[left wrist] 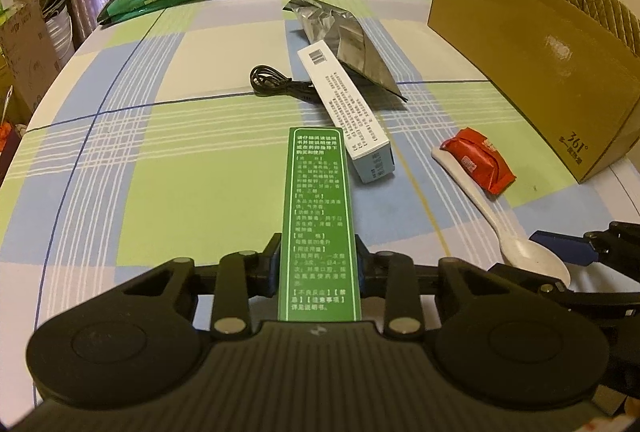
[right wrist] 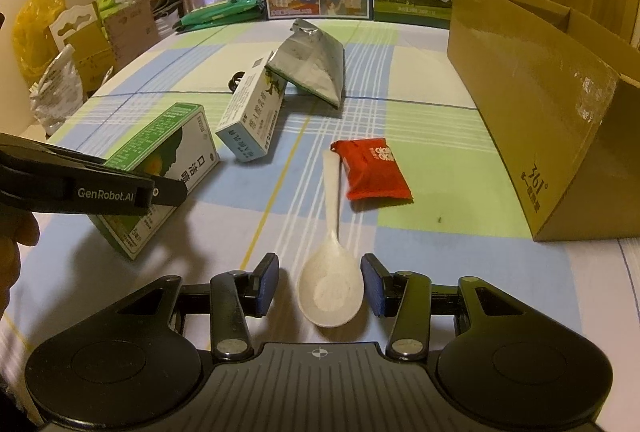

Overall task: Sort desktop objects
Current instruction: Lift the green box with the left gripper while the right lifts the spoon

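Sorting has barely begun: the left hand-held gripper (left wrist: 319, 266) clamps the green box (left wrist: 318, 224) above the counter (left wrist: 160, 171); the right hand-held gripper (right wrist: 319, 282) gapes around the untouched spoon (right wrist: 330, 284); the white box (right wrist: 252, 119), red packet (right wrist: 374, 169) and foil bag (right wrist: 312, 63) remain.

1. We see a green medicine box (left wrist: 318, 224), long and printed with white text, clamped between the left tongs (left wrist: 319, 264).
2. A white-and-blue box (left wrist: 347, 111) leans tilted against a crumpled silver foil pouch (left wrist: 344, 35).
3. A red snack packet (right wrist: 374, 167) touches the handle of a white spoon (right wrist: 331, 272).
4. A coiled black cable (left wrist: 276, 81) lies beside the white-and-blue box.
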The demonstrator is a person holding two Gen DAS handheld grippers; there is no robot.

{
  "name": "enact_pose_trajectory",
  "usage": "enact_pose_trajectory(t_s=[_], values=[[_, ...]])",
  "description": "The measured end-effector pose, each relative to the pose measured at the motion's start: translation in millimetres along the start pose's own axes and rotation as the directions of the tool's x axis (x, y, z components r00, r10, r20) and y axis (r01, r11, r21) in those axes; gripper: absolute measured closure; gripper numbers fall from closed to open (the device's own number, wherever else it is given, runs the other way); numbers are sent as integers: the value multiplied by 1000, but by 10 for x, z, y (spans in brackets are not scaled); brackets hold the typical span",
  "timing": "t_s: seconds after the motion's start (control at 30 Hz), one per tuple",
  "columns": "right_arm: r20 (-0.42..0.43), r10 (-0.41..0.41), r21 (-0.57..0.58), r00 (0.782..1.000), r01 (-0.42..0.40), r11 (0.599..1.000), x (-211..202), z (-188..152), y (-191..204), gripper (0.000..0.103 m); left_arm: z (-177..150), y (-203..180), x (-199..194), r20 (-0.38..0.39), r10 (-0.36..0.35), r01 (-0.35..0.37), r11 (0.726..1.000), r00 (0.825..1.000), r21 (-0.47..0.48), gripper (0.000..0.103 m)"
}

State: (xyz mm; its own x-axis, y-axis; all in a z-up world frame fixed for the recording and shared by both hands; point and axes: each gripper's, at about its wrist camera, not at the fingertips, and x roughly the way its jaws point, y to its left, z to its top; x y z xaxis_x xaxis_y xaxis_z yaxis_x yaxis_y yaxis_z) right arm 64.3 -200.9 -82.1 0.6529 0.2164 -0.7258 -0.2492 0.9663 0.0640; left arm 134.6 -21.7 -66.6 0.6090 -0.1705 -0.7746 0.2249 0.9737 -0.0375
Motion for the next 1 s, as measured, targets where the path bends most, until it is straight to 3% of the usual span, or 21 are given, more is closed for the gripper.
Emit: enact_pose_trajectory(t_s=[0.23,0.3,0.33,0.53,0.77,1.0], values=[[0,-3,-8,1000,3,1000,11,8,0,60,-7,-4,-27,5,10,-10,1000,1000,0,78],[0,-11,-15,1000,11,1000,19,12,3,65,-7,-10,-47,10,11,-11,1000,1000,2,78],[1,-18,-18,1000,18,1000,21,15,3,73,-7,-12,-52,12,11,-11,1000,1000,3,78],[-1,-25,-16,1000,25,1000,0,10,-10,73,-16,-17,-82,16,11,-11,1000,1000,9,78],[71,-35,-45,997,38,998,-125,61,27,73,-25,-44,-167,40,16,-16,1000,999,12,78],[-12,-32,-46,999,32,998,0,4,15,73,-59,-56,-161,27,12,-12,1000,1000,15,78]])
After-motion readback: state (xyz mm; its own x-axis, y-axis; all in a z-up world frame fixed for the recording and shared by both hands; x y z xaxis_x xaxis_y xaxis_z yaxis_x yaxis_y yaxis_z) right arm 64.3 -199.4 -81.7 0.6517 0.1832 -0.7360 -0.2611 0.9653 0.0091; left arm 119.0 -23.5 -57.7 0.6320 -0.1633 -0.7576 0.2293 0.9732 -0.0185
